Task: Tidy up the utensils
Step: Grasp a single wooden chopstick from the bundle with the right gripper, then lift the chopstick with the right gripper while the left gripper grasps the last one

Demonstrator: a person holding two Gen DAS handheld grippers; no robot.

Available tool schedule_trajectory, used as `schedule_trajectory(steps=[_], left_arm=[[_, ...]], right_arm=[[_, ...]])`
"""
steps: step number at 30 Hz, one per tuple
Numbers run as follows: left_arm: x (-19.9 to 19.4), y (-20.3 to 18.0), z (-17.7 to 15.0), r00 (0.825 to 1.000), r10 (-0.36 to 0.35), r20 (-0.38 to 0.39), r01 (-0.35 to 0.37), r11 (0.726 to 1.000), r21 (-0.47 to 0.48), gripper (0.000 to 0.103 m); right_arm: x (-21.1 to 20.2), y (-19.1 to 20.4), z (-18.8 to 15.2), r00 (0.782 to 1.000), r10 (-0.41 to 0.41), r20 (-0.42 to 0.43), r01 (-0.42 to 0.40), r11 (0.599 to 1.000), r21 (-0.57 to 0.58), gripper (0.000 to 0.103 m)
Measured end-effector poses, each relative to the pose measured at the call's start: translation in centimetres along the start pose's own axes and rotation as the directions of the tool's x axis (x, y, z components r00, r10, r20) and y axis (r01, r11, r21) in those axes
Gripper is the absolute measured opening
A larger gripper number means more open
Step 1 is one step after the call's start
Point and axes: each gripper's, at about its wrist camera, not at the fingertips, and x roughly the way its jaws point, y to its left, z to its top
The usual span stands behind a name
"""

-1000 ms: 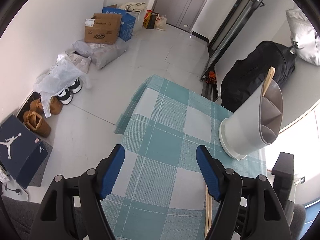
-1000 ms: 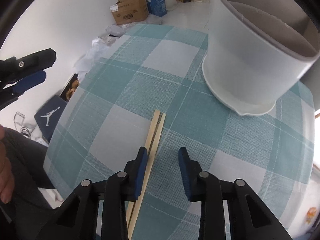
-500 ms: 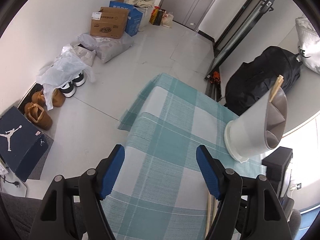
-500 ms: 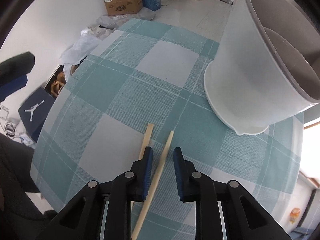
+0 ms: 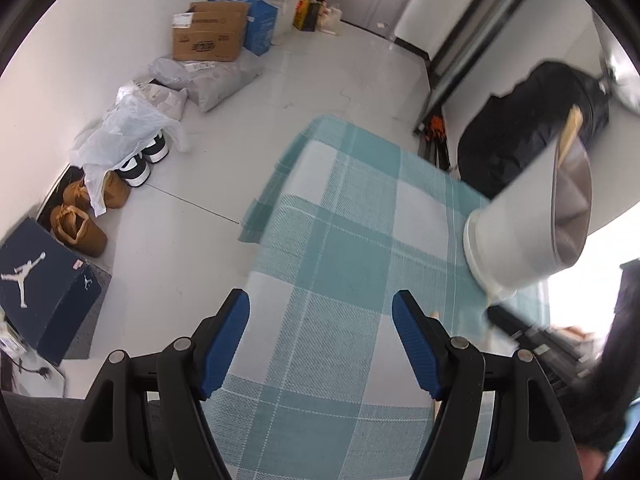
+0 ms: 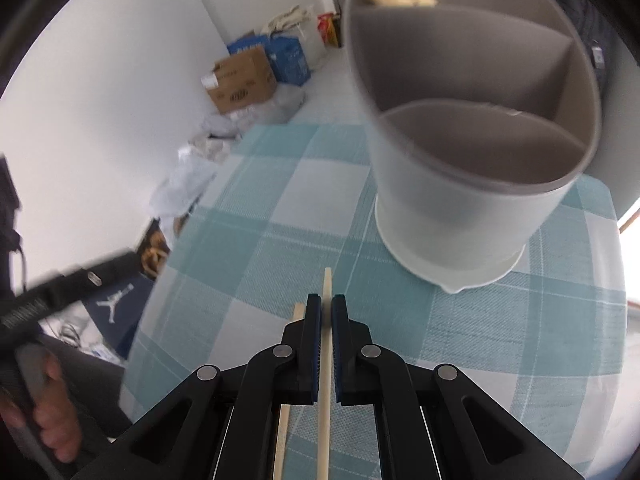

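Observation:
My right gripper (image 6: 326, 304) points down at the checked tablecloth (image 6: 272, 240). Its jaws are closing tight on one wooden chopstick (image 6: 327, 280), whose tip sticks out ahead of the pads. A second chopstick (image 6: 298, 314) lies on the cloth just left of the fingers. The grey divided utensil holder (image 6: 460, 208) stands ahead and to the right, with chopsticks (image 5: 570, 128) in its far compartment. My left gripper (image 5: 320, 312) hangs open over the cloth with nothing between its blue pads. The holder (image 5: 516, 236) is to its right.
The table's left edge drops to a pale floor. Cardboard boxes (image 5: 208, 34), plastic bags and shoes (image 5: 136, 160) and a dark shoe box (image 5: 44, 284) line the wall. A black bag (image 5: 528, 120) sits behind the table. A hand (image 6: 52, 432) holds the left gripper.
The right gripper's jaws closed from around both chopsticks onto one chopstick and rose with it, and the holder's open top came into view. The left gripper stayed open and barely moved.

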Motion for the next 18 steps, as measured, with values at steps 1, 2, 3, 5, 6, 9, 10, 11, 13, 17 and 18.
schedule_trajectory(steps=[1, 2, 3, 5, 6, 9, 10, 11, 13, 17, 18], left_arm=[[0.2, -0.4, -0.2, 1.000, -0.004, -0.012, 0.004, 1.000, 0.021, 0.070], [0.5, -0.9, -0.4, 1.000, -0.013, -0.028, 0.014, 0.999, 0.038, 0.070], [0.6, -1.3, -0.6, 0.999, -0.021, -0.039, 0.023, 0.998, 0.050, 0.070], [1.0, -2.6, -1.1, 0.996, -0.045, -0.072, 0.051, 0.994, 0.092, 0.070], [1.2, -3.3, -1.4, 0.996, -0.042, -0.084, 0.052, 0.992, 0.115, 0.070], [1.8, -5.0, -2.1, 0.994, -0.028, -0.110, 0.047, 0.985, 0.169, 0.070], [2.0, -5.4, -2.2, 0.993, -0.026, -0.116, 0.046, 0.983, 0.179, 0.070], [2.2, -5.9, -2.3, 0.992, -0.029, -0.124, 0.052, 0.980, 0.191, 0.070], [2.4, -6.7, -2.5, 0.989, -0.036, -0.140, 0.065, 0.976, 0.207, 0.070], [3.5, -8.2, -2.8, 0.985, 0.007, -0.173, 0.039, 0.965, 0.261, 0.069], [3.9, -8.5, -3.0, 0.984, 0.023, -0.178, 0.027, 0.962, 0.273, 0.069]], right_arm=[[-1.0, -0.5, 0.1, 0.999, 0.024, 0.027, -0.025, 1.000, 0.018, 0.004], [-1.6, -0.7, 0.1, 0.998, 0.036, 0.046, -0.037, 0.999, 0.029, 0.004], [-2.2, -1.0, 0.0, 0.997, 0.045, 0.062, -0.047, 0.998, 0.038, 0.004], [-3.6, -1.6, 0.0, 0.992, 0.081, 0.097, -0.088, 0.994, 0.068, 0.004], [-4.3, -2.1, -0.2, 0.989, 0.093, 0.112, -0.102, 0.992, 0.080, 0.004], [-6.5, -3.0, -0.5, 0.978, 0.115, 0.175, -0.134, 0.986, 0.101, 0.004], [-6.9, -3.0, -0.5, 0.973, 0.118, 0.197, -0.140, 0.985, 0.104, 0.004], [-7.4, -3.2, -0.6, 0.970, 0.119, 0.211, -0.144, 0.984, 0.104, 0.004], [-8.6, -3.8, -1.0, 0.962, 0.117, 0.246, -0.146, 0.984, 0.103, 0.004], [-10.6, -4.7, -2.0, 0.951, 0.103, 0.292, -0.139, 0.984, 0.108, 0.004], [-11.0, -4.8, -2.2, 0.947, 0.101, 0.304, -0.141, 0.984, 0.112, 0.004]])
